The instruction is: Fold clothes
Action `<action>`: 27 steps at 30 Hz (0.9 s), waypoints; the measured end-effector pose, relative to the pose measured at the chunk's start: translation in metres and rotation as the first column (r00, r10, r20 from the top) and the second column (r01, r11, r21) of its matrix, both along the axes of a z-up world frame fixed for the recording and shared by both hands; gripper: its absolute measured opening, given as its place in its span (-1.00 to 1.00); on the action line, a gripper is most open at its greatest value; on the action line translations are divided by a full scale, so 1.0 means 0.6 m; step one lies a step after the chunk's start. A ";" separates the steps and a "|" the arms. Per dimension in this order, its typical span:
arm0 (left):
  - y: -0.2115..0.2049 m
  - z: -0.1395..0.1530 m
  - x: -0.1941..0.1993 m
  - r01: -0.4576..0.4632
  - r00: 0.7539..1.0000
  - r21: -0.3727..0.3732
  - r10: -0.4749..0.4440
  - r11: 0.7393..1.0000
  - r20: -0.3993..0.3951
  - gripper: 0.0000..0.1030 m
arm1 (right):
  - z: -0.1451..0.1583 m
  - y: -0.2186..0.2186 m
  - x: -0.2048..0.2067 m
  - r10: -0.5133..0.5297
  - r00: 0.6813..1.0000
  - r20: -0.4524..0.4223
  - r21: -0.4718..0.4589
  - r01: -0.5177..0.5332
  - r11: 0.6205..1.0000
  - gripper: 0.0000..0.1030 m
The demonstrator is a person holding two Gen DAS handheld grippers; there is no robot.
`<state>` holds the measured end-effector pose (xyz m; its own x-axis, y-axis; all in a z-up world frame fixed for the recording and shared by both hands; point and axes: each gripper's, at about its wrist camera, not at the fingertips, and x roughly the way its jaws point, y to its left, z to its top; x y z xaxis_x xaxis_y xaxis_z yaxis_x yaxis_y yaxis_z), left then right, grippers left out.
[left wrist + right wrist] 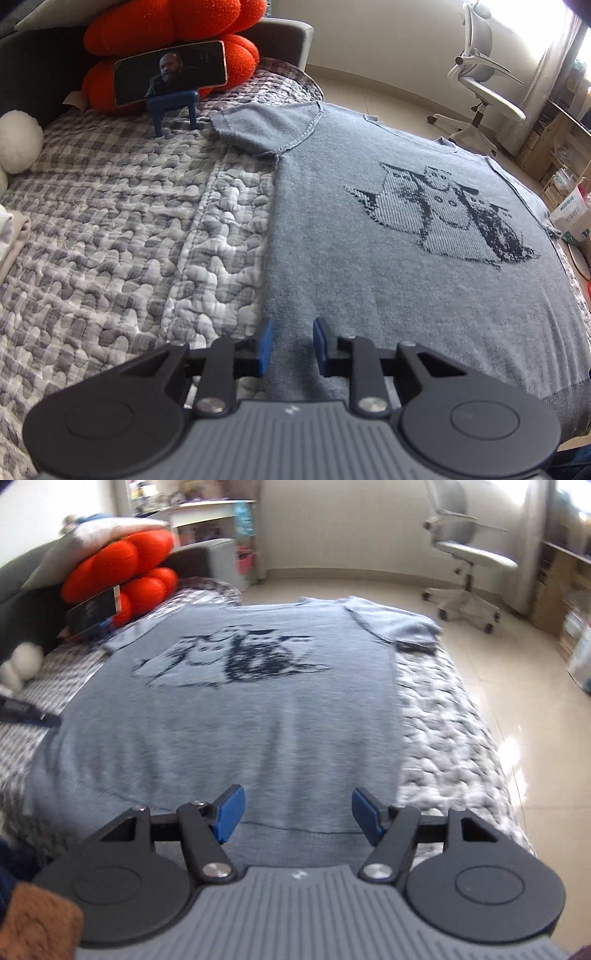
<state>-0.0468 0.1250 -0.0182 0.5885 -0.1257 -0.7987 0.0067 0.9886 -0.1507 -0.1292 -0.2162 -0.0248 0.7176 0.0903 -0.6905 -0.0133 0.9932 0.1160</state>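
A grey knit sweater with a dark snowman pattern lies flat, front up, on the checked quilt, its short sleeves spread out. My left gripper sits low over the sweater's lower left side. Its blue pads stand a narrow gap apart, with the fabric beside the left edge showing between them; I see no fold pinched. In the right wrist view the sweater is blurred. My right gripper hangs wide open over the ribbed hem near the lower right corner, with nothing held.
A phone on a blue stand leans against an orange cushion at the bed's head. A white plush and folded cloth lie at the left. The bed edge drops to tiled floor, where an office chair stands.
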 end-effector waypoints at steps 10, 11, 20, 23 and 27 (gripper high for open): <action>-0.002 -0.012 -0.001 -0.001 0.999 -0.014 0.001 1.000 -0.035 -0.96 | -0.034 -0.036 -0.011 -0.089 0.988 -0.122 0.026 0.093 0.995 -0.59; -0.004 -0.009 -0.003 0.005 1.000 -0.002 -0.005 1.000 -0.029 -0.97 | -0.034 -0.034 -0.011 -0.080 0.989 -0.121 0.022 0.083 0.996 -0.86; -0.011 0.005 -0.034 0.024 1.000 0.067 -0.024 0.997 0.002 -0.99 | 0.001 -0.026 -0.028 -0.105 0.992 -0.072 -0.041 0.102 0.994 -0.89; -0.015 0.000 -0.029 0.032 0.999 0.080 -0.032 0.996 -0.013 -0.99 | -0.027 -0.016 -0.007 -0.108 0.985 -0.135 -0.091 0.096 0.991 -0.89; -0.012 -0.004 -0.025 0.033 0.999 0.075 -0.031 0.997 -0.029 -0.98 | -0.026 -0.017 -0.001 -0.118 0.984 -0.137 -0.073 0.108 0.991 -0.74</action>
<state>-0.0615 0.1178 -0.0208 0.5626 -0.0831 -0.8226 0.0350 0.9964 -0.0767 -0.1299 -0.2262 -0.0406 0.6162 -0.0339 -0.7869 0.1114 0.9928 0.0444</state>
